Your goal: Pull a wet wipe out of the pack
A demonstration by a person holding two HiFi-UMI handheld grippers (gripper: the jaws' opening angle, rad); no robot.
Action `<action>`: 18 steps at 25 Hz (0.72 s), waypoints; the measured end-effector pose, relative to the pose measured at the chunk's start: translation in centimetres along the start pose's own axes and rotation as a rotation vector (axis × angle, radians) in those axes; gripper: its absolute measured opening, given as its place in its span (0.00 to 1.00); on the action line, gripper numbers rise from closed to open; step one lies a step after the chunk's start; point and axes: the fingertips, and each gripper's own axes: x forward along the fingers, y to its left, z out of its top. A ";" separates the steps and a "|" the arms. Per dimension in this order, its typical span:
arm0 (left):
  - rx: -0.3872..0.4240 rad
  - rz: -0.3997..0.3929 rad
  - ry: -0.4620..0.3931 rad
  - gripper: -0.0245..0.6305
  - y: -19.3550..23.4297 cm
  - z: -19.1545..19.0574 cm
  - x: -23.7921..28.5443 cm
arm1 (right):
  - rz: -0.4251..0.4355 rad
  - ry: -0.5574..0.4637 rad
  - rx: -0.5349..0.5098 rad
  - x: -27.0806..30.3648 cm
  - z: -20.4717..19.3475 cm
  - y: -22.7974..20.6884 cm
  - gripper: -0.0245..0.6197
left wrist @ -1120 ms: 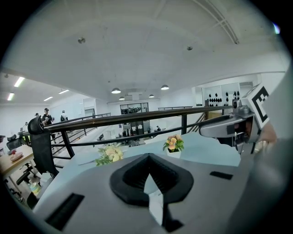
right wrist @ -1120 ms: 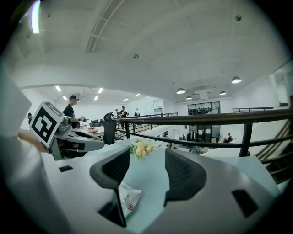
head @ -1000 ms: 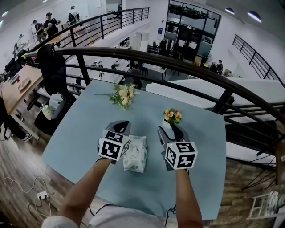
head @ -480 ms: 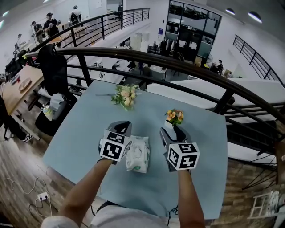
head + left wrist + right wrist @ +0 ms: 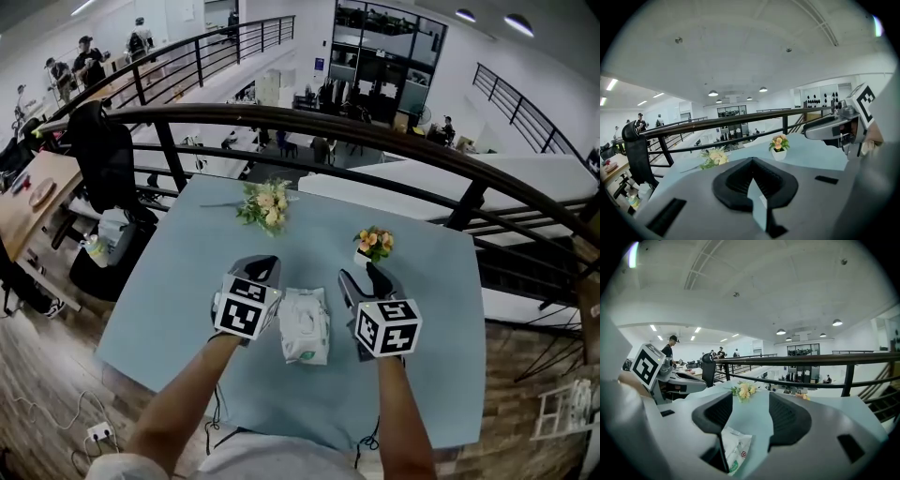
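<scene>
Now my left hand-held gripper (image 5: 258,268) is held over the pale-blue bench (image 5: 169,300), its jaws together with nothing between them. Just to its right the wet wipe pack (image 5: 305,325) lies flat on the bench. My right hand-held gripper (image 5: 364,277) is at the pack's far side, jaws apart and empty, with a small potted flower (image 5: 373,244) just beyond its tips.

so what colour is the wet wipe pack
The wet wipe pack is white, green at its near end; clearest in the head view.
</scene>
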 end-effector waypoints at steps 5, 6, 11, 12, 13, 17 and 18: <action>0.002 -0.046 -0.013 0.03 0.1 0.1 -0.2 | -0.031 0.006 0.000 -0.2 0.1 1.1 0.39; 0.004 -0.053 -0.014 0.03 0.1 0.0 -0.2 | -0.036 0.008 0.000 -0.2 0.0 1.3 0.39; 0.011 -0.080 -0.021 0.03 0.2 -0.1 -0.4 | -0.059 0.008 0.000 -0.3 0.2 2.0 0.39; 0.013 -0.085 -0.021 0.03 0.1 -0.1 -0.5 | -0.063 0.009 0.000 -0.5 0.2 2.1 0.39; 0.014 -0.088 -0.020 0.03 0.0 -0.1 -0.6 | -0.066 0.010 0.000 -0.6 0.2 2.1 0.39; 0.016 -0.100 -0.020 0.03 -0.1 -0.2 -0.5 | -0.072 0.015 0.001 -0.6 0.0 2.4 0.39; 0.017 -0.103 -0.022 0.03 -0.1 -0.3 -0.5 | -0.071 0.018 0.001 -0.5 -0.1 2.5 0.39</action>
